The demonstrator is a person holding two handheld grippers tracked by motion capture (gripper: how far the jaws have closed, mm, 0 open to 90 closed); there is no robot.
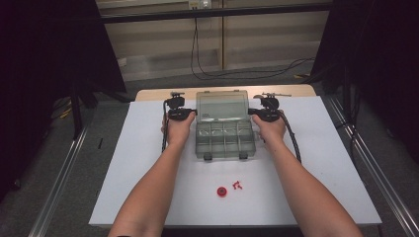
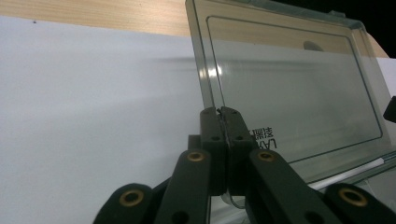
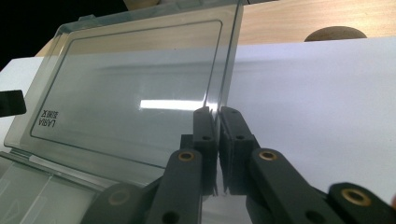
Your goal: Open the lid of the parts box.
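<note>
A clear grey compartment box (image 1: 225, 140) stands on the white board (image 1: 306, 163), its lid (image 1: 222, 104) raised upright at the back. My left gripper (image 1: 193, 112) is shut on the lid's left edge. In the left gripper view the lid (image 2: 294, 93) runs down into the closed left gripper (image 2: 221, 112), with the edge pinched between the pads. My right gripper (image 1: 252, 111) is shut on the lid's right edge. In the right gripper view the lid (image 3: 130, 93) ends between the pressed-together tips of the right gripper (image 3: 214, 112).
A small red round part (image 1: 222, 191) and tiny red screws (image 1: 237, 185) lie on the board in front of the box. A strip of wooden tabletop (image 1: 153, 94) shows behind the board. Cables (image 1: 296, 143) trail from the grippers. Metal rails (image 1: 64, 173) flank the table.
</note>
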